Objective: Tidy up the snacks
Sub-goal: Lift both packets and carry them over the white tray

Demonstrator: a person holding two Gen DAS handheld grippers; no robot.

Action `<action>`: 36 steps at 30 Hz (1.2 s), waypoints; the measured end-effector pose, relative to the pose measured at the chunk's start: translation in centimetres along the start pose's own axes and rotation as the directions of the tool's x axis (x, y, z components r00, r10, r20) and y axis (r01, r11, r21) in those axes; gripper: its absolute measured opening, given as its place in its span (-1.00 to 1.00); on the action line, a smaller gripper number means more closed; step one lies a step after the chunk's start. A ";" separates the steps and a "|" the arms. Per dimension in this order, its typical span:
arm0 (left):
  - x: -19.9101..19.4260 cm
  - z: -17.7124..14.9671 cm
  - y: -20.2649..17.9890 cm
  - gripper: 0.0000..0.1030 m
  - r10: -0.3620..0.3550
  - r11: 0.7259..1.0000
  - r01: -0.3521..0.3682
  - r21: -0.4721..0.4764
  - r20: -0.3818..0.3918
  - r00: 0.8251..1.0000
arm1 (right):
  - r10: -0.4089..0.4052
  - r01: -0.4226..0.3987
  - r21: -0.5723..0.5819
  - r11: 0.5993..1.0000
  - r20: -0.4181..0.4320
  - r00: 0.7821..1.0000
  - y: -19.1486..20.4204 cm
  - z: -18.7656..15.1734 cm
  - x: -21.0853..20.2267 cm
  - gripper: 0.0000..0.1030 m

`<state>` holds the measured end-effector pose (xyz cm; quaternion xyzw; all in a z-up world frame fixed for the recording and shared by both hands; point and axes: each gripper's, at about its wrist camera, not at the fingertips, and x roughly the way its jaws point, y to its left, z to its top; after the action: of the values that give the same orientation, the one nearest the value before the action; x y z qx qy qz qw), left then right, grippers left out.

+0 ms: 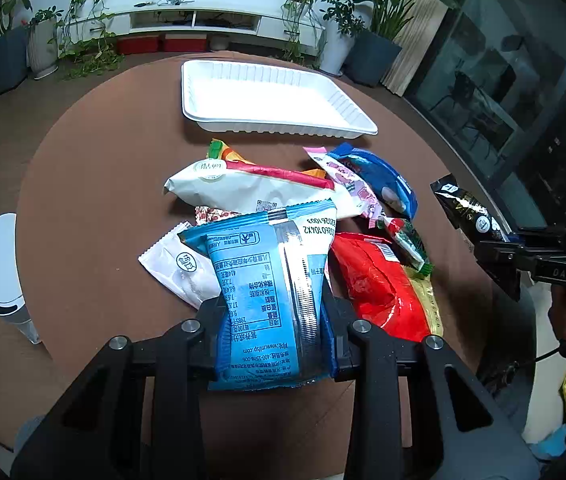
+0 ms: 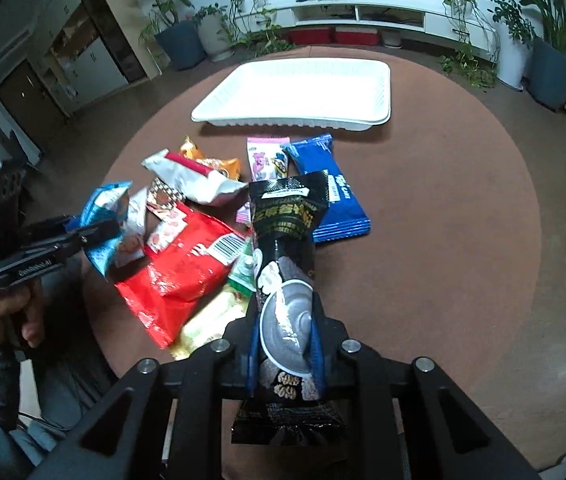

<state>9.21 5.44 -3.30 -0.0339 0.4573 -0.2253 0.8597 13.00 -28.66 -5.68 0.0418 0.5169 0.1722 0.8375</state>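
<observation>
Glossy blue packet [image 1: 271, 292], crinkly black packet [image 2: 287, 280], ribbed white tray [image 1: 347, 104]

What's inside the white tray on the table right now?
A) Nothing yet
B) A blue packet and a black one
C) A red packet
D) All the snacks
A: the white tray shows only its bare ribbed bottom, while the left gripper and right gripper each hold a packet short of it.
</observation>
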 end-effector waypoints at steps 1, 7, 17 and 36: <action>-0.2 0.0 0.1 -0.38 -0.003 1.000 0.003 -0.004 0.002 1.000 | 0.012 -0.012 0.012 1.000 0.003 1.000 -0.2 -0.1 0.0 -0.57; -0.9 0.8 1.3 -0.38 -0.007 0.999 0.008 -0.035 0.021 1.000 | 0.040 -0.043 0.089 0.995 0.034 0.999 -2.0 -0.1 -0.2 -0.57; -4.0 6.5 5.5 -0.38 0.032 0.997 -0.023 -0.078 0.117 0.993 | -0.001 -0.044 0.264 0.964 0.167 0.986 -8.6 2.9 -2.6 -0.57; 3.7 24.2 5.1 -0.38 0.104 0.992 -0.109 0.063 0.075 0.992 | 0.009 -0.055 0.179 0.982 0.253 0.967 -8.0 19.7 1.4 -0.57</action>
<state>32.18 4.92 6.48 0.0112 0.4197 -0.1930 0.8869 32.81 -33.54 0.29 0.1489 0.4197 0.1305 0.8858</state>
